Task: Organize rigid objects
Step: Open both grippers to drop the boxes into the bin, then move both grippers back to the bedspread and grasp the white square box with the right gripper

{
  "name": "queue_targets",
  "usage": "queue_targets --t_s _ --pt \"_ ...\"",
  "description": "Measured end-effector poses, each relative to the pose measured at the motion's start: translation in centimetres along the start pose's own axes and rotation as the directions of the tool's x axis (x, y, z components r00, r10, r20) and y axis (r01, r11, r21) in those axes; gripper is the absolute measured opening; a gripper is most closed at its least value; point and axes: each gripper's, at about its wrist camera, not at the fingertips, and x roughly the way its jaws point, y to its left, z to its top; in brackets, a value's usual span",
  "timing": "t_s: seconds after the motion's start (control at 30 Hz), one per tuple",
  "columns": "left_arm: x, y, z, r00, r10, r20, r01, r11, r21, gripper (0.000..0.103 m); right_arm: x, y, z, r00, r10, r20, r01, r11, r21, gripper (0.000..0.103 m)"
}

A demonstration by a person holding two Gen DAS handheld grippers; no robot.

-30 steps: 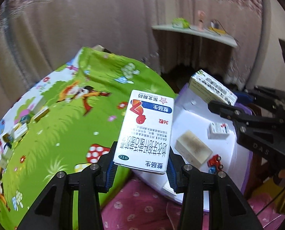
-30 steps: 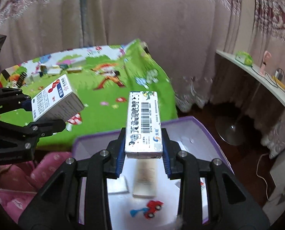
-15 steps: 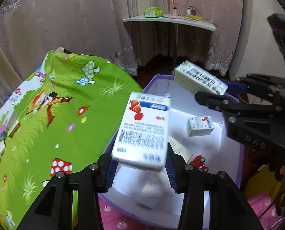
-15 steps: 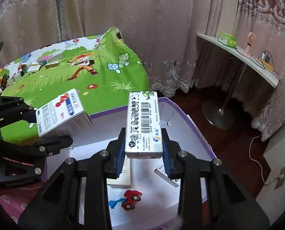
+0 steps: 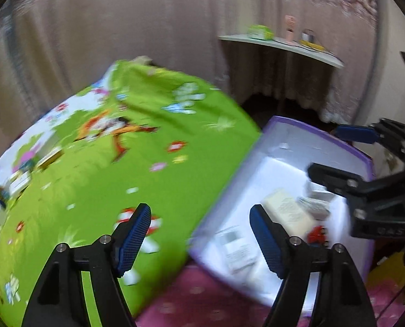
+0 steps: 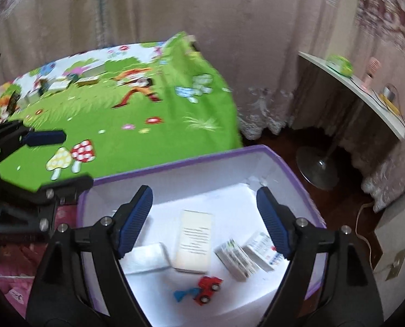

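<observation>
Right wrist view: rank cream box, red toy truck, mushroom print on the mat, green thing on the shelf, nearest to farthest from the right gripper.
1. cream box, in the purple bin, between the fingers of the right gripper.
2. red toy truck, bin floor, just below the box.
3. mushroom print, mat, far left.
4. green thing, shelf, upper right.

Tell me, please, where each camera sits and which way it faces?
Left wrist: on the left gripper, open, facing the green cloth; right gripper at right.
Right wrist: on the right gripper, open, looking down into the purple box; left gripper at left.
Shared: box, cloth, red toy car.
</observation>
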Motion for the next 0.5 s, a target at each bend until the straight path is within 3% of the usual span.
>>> queue_targets --t_s 0.13,0.2,0.27,0.4,0.43,0.5 --pt "0.4 7.3 -2.8 0.991 0.126 -0.039 -0.13 0.984 -0.121 0.076 1.4 5.4 1.9 0.998 0.067 -0.009 -0.067 0.987 -0.149 0.083" --pt "0.2 11.9 -5.0 0.977 0.199 -0.074 -0.211 0.952 -0.221 0.076 2.2 8.2 2.8 0.995 0.102 -0.012 -0.102 0.97 -0.218 0.084" --pt "-0.5 16.9 -7.6 0.955 0.273 -0.112 -0.295 0.902 -0.315 0.076 3.6 11.4 3.8 0.988 0.149 -0.042 -0.155 0.945 -0.287 0.084" --pt "-2.6 24.8 -12.1 0.885 0.435 -0.167 -0.464 0.789 -0.404 0.076 7.2 18.0 5.3 0.966 0.233 -0.112 -0.258 0.887 -0.382 0.084" --pt "-3.4 27.1 -13.2 0.858 0.48 -0.182 -0.509 0.751 -0.42 0.076 8.3 20.0 5.7 0.957 0.258 -0.135 -0.29 0.87 -0.398 0.085" --pt "-4.1 30.3 -14.7 0.825 0.528 -0.203 -0.559 0.702 -0.442 0.077 9.9 23.1 6.4 0.938 0.305 -0.163 -0.346 0.844 -0.41 0.085"
